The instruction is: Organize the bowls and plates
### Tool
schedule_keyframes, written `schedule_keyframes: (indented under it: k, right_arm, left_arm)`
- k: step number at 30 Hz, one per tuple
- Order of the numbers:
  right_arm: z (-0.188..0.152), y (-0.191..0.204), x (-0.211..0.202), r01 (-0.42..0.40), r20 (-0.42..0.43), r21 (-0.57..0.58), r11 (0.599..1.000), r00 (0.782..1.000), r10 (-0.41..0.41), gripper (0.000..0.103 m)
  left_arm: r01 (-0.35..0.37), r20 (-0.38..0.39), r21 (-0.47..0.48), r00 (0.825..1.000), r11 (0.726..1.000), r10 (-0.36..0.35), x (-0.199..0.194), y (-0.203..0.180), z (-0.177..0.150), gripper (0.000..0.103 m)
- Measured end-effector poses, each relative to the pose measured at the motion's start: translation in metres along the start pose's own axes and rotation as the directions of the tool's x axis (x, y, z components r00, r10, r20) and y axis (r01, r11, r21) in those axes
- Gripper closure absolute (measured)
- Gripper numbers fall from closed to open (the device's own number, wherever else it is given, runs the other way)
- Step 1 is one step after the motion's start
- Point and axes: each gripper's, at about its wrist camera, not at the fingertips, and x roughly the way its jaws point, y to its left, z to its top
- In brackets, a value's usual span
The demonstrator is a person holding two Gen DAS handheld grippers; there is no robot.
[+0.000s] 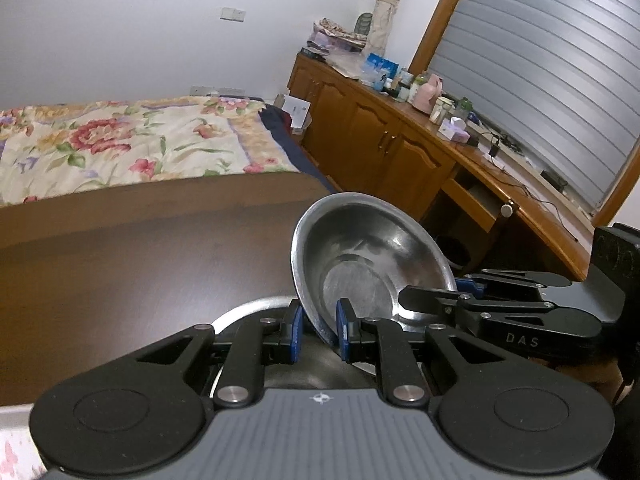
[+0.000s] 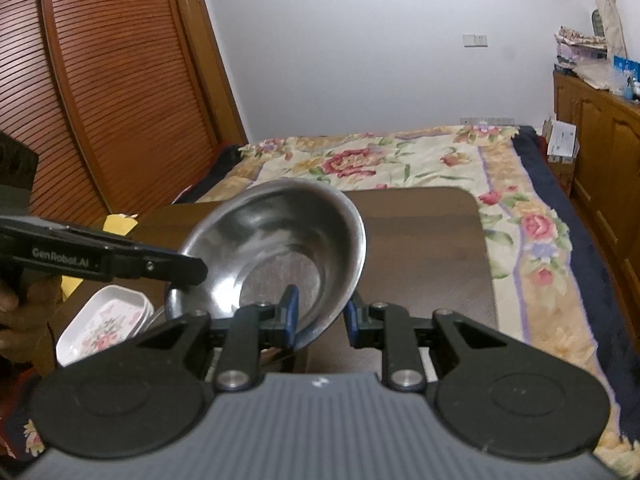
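1. Steel bowl [image 1: 372,264], tilted steeply and held above the dark wooden surface [image 1: 140,264]; its open side faces both cameras.
2. Left gripper [image 1: 318,330], narrowed onto the bowl's rim, one blue pad inside the wall and one outside. In the right wrist view the same gripper [image 2: 188,270] reaches in from the side to meet the rim.
3. Right gripper [image 2: 320,314], fingers set around the opposite part of the rim; the inner pad lies against the wall, but a gap shows at the outer pad, so a firm clamp cannot be confirmed.
4. Handling: the bowl looks thin, stiff and light, with a smooth polished wall likely to slip under pads. The rolled rim is the sound hold; a grip on one edge lets the bowl swing, hence two holds on opposite sides.
5. Flowered tray [image 2: 106,320], low at the left beside the surface; a second steel rim [image 1: 248,308] shows below the bowl, probably a dish to nest with.
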Motion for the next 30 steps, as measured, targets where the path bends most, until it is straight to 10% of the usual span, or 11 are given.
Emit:
schedule_keyframes:
  k: [30]
  right_arm:
    - [-0.049, 0.052, -0.001, -0.037, -0.007, 0.019, 0.999, 0.999, 0.037, 0.077]
  left_arm:
    - [-0.145, 0.088, 0.007, 0.986, 0.989, 0.144, -0.041, 0.003, -0.081, 0.081]
